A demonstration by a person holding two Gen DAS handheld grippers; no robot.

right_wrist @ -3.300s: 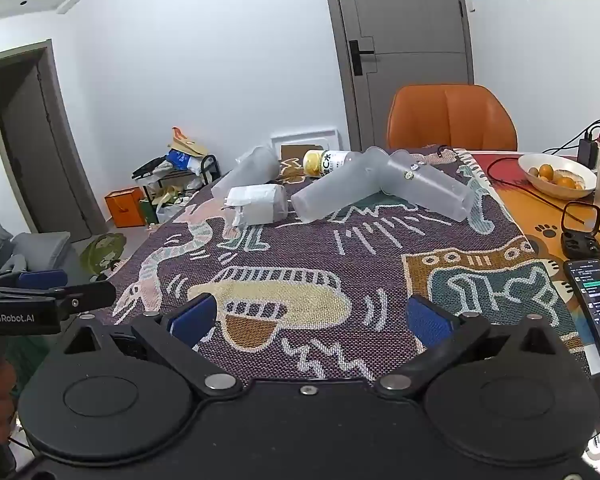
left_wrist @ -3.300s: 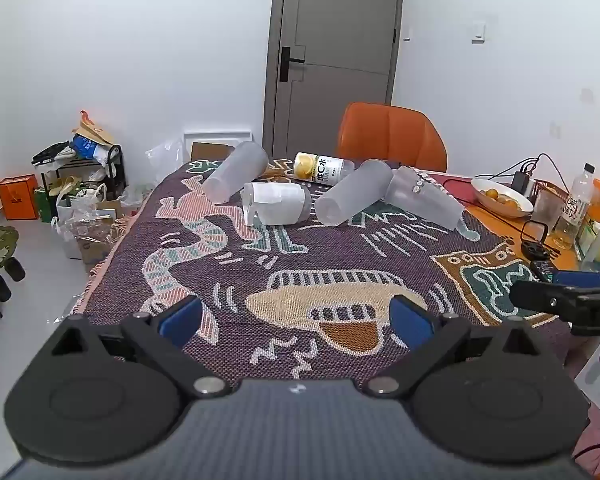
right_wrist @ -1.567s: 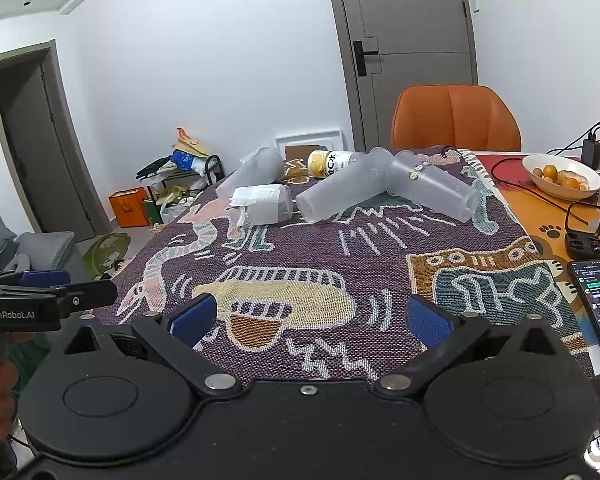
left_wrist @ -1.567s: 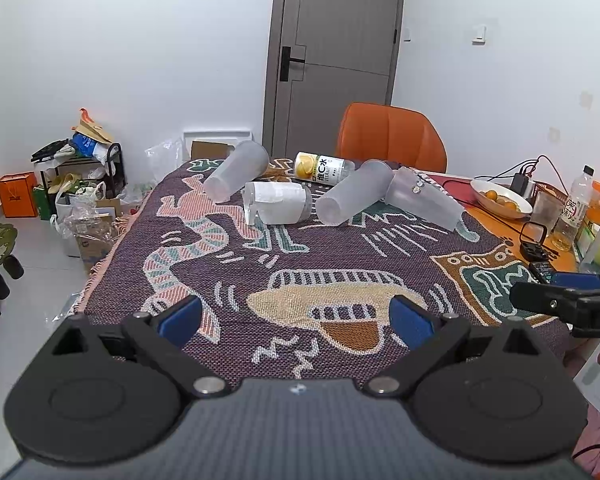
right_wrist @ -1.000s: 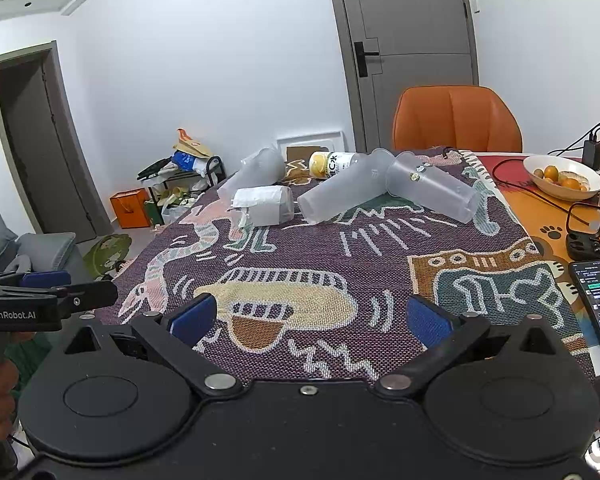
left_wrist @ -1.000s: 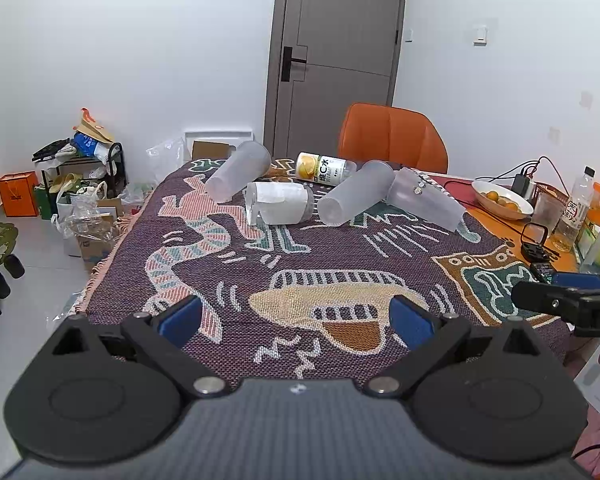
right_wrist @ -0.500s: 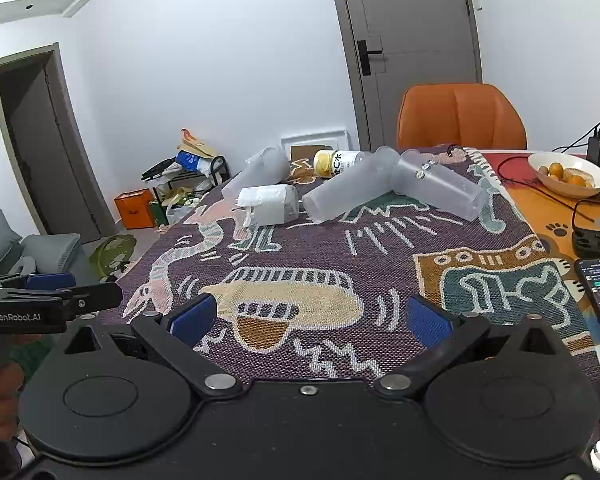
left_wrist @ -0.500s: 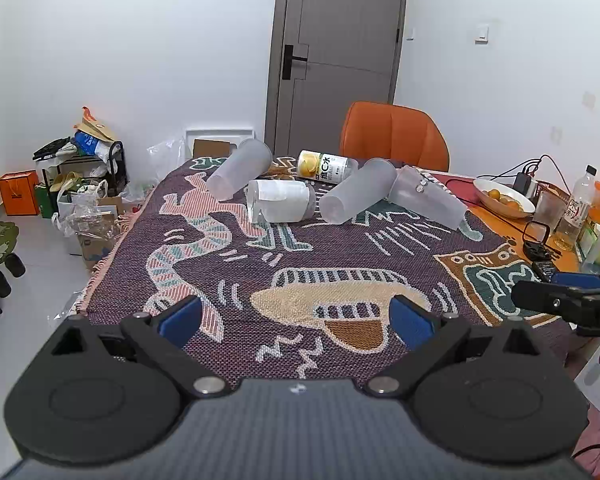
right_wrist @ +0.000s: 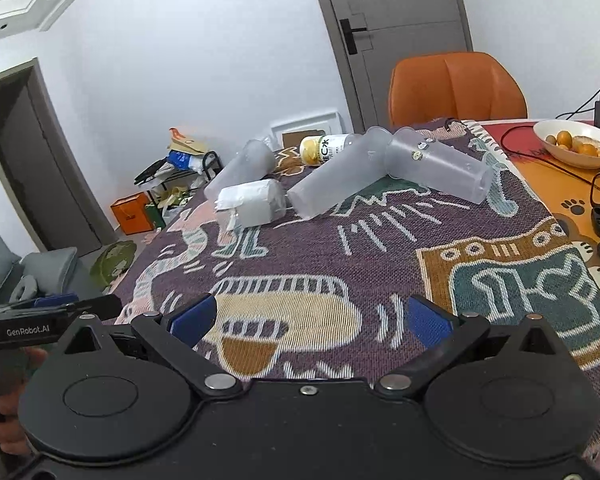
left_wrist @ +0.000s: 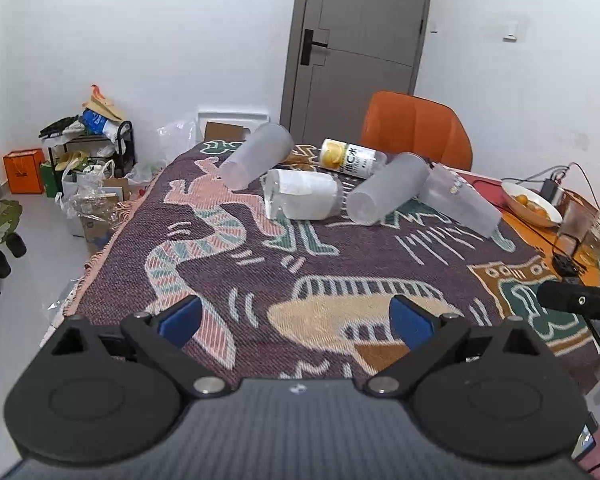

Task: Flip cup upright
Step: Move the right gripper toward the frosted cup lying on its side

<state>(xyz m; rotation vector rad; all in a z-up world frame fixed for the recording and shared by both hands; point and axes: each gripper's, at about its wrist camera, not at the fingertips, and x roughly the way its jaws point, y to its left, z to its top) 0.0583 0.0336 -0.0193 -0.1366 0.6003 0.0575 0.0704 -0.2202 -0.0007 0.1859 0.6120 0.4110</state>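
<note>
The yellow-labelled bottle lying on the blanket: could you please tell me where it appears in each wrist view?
Left wrist view: the yellow-labelled bottle lies on its side at upper centre, behind the wrapped white cup and in front of the orange chair.
Right wrist view: the bottle sits at upper centre, partly hidden behind a frosted cup.
Shared landmark: the orange chair.
</note>
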